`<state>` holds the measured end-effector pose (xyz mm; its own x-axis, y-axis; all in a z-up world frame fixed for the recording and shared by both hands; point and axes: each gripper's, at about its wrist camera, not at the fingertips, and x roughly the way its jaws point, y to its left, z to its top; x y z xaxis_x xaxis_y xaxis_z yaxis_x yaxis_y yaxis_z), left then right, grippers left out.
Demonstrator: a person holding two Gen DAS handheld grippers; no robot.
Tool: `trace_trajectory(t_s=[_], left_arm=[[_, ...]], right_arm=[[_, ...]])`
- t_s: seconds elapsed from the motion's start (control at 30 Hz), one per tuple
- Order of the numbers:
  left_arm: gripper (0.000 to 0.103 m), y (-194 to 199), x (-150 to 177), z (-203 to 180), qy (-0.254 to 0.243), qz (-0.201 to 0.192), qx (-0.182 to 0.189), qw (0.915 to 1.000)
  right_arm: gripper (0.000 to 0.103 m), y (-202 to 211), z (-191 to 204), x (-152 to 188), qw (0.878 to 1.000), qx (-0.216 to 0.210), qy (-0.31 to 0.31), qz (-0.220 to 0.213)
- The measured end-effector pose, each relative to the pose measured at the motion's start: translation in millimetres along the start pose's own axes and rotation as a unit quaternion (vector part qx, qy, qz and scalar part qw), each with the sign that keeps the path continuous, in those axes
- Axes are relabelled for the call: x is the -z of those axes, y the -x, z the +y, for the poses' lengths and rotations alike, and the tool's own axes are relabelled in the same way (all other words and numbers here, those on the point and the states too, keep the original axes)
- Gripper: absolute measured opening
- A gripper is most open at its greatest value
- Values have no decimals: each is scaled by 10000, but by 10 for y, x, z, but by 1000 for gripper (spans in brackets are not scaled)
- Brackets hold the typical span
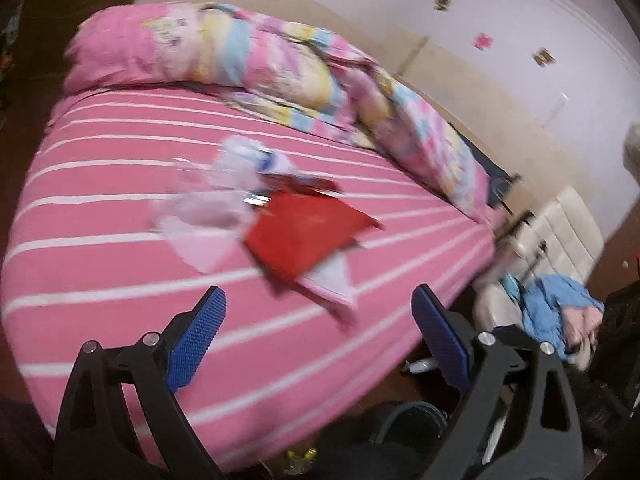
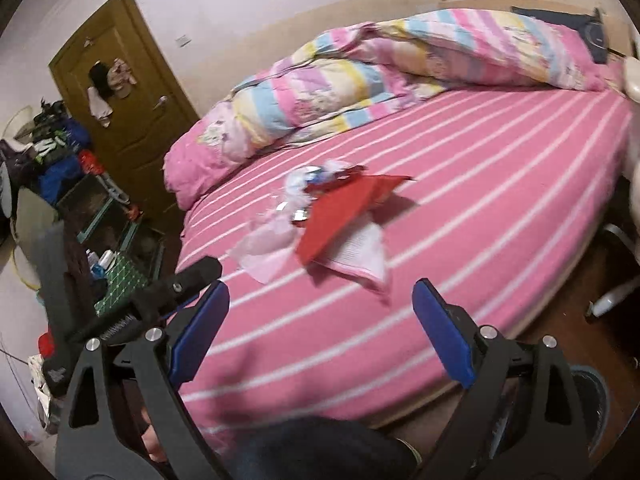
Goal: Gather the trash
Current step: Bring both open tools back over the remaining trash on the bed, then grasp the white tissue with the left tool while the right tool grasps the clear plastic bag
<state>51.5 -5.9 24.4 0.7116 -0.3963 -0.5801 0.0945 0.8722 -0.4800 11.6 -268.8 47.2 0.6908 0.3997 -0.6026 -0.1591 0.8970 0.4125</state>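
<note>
A pile of trash lies mid-bed on the pink striped sheet (image 1: 100,280): a red paper sheet (image 1: 304,232), a pink-edged printed paper (image 1: 332,280) under it, clear plastic wrap (image 1: 208,204) and a crumpled white and blue wrapper (image 1: 256,156). My left gripper (image 1: 318,320) is open and empty, hovering just short of the pile. In the right wrist view the same red paper (image 2: 340,216), printed paper (image 2: 360,252) and plastic wrap (image 2: 268,240) lie ahead of my right gripper (image 2: 320,312), which is open and empty. The left gripper's body (image 2: 176,292) shows at its left.
A rolled pastel duvet (image 1: 280,72) lies along the bed's far side by the wall. A dark round bin (image 1: 412,420) stands on the floor by the bed edge. A white seat with blue cloth (image 1: 556,304) is at the right. A brown door (image 2: 120,92) and cluttered shelves (image 2: 80,200) are left.
</note>
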Motion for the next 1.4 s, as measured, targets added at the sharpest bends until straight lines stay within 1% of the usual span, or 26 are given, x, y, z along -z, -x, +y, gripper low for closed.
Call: trace_trajectory(t_s=[0.13,0.3,0.4,0.43,0.5,0.57,0.67,0.7,0.77,0.9,1.07,1.2,1.3,1.33,1.37,1.4], left_arm=[[91,-124,-148,501,281,-72,-135,9995],[91,-373,-270,891,218,36,-307,9993],[91,-550,-378,1112,287,120,-355,9989],[91,-623,-433,1166,271,137,-316,9990],[91,-723,-513,1218,156,140,-311,9993],[91,-840,-596,1247,-62,141,-355,9992],[91,-1005,-698,1306,-331,272,-451,9981],[91,-1061,-725,1338,-379,372,-387,9978],[91,-1111,-738,1359,-413,451,-325,9976],[91,-1251,-737,1324,-620,657,-16,9959],[91,-1410,-730,1337,-580,830,225,9946],[90,-1494,-738,1395,-511,911,199,9943],[90,-1529,-760,1434,-397,924,263,9946],[88,-1532,-768,1437,-371,927,295,9946],[83,-1536,-773,1439,-360,952,327,9943],[70,-1551,-768,1442,-359,1017,326,9936]], right_arm=[[92,-337,236,-89,9996,-251,-3,109],[92,-800,514,-140,9988,-370,273,169],[92,-1098,582,-184,9982,-417,366,213],[92,-1154,594,-194,9981,-433,372,210],[92,-1309,587,-229,9979,-475,397,199],[92,-1442,570,-259,9976,-526,419,156],[92,-1654,537,-300,9973,-540,470,161],[92,-1739,514,-313,9974,-536,442,215],[92,-1851,476,-356,9974,-566,350,271],[92,-1976,487,-461,9973,-551,426,223],[92,-2181,543,-603,9961,-671,535,194],[92,-2335,575,-653,9959,-699,514,264],[92,-2451,641,-691,9953,-721,573,288],[92,-2485,666,-701,9950,-740,608,292],[92,-2533,693,-707,9945,-758,638,336],[92,-2567,711,-707,9944,-746,653,374]])
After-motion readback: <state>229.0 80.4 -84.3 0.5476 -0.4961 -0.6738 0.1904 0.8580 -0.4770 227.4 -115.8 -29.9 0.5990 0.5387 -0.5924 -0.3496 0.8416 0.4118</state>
